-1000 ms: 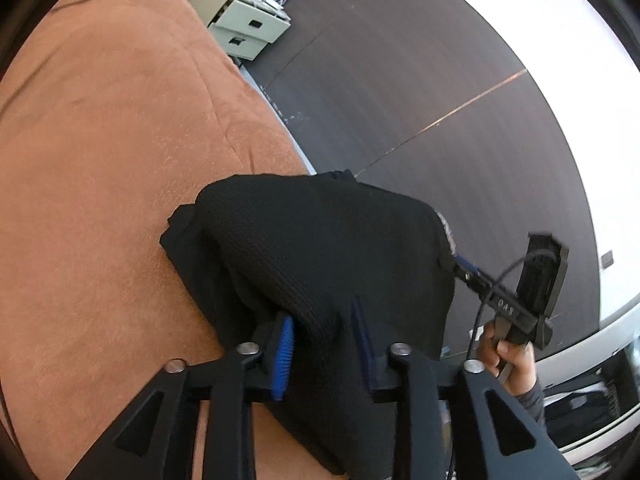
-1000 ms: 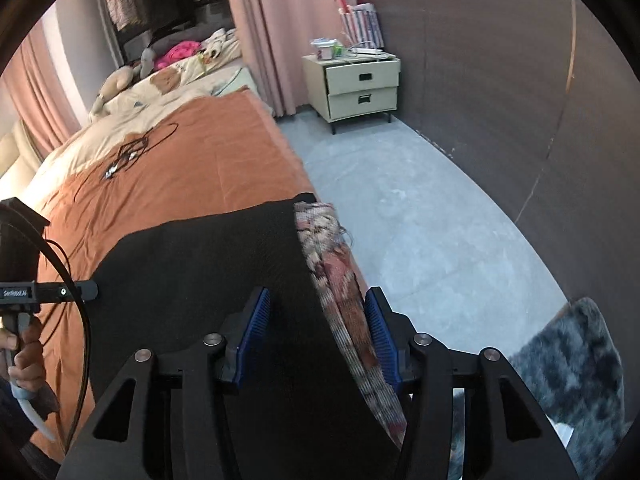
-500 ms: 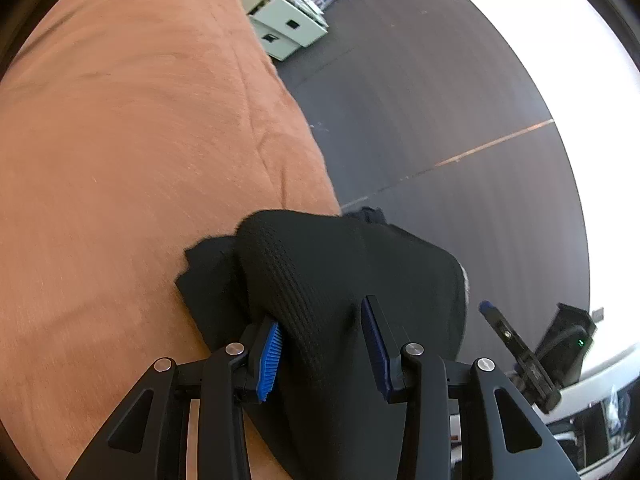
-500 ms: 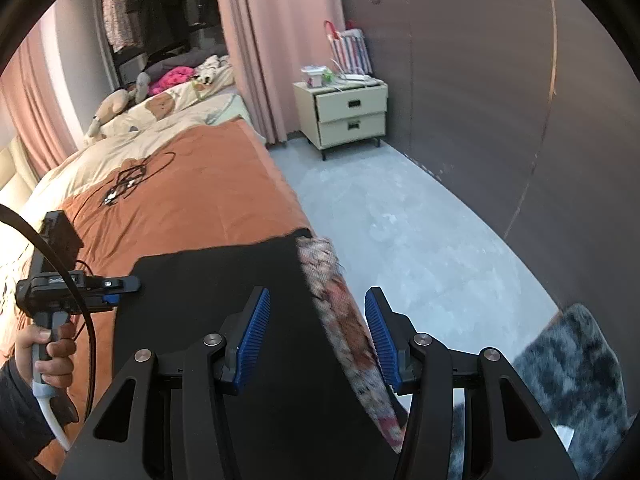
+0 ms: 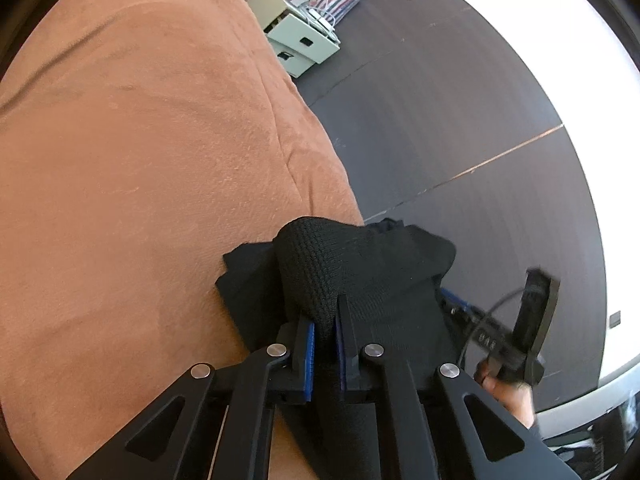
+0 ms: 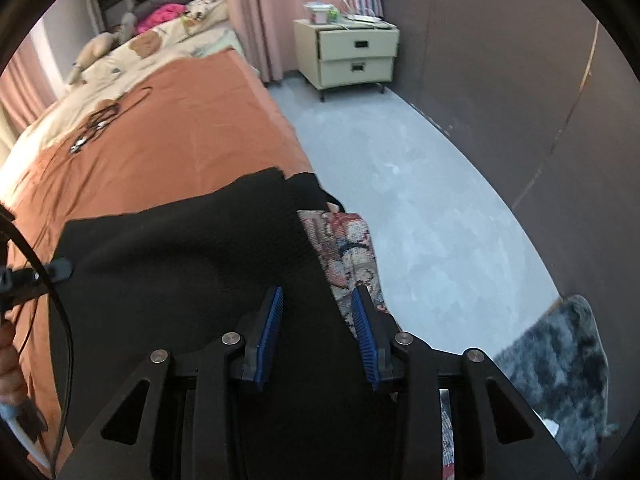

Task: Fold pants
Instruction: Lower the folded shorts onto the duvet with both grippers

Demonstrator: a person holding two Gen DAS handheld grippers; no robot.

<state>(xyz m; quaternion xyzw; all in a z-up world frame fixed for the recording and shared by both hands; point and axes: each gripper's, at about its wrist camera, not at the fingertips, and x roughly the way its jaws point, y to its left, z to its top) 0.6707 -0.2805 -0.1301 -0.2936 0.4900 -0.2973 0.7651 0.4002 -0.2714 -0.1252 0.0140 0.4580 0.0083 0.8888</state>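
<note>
Left gripper (image 5: pixel 325 334): clamped on a fold of black pants (image 5: pixel 360 276), at orange bed (image 5: pixel 140 160) edge. Right gripper (image 6: pixel 318 330): jaws closing, pants edge between. Nightstand (image 6: pixel 352 58): drawers closed.

Black tool (image 5: pixel 324 332), blue pads (image 6: pixel 272 328), silver screws

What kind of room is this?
Most likely a bedroom. There is a big bed with an orange-brown blanket, a cream two-drawer nightstand beside pink curtains, and soft toys and pillows at the bed's far end.
</note>
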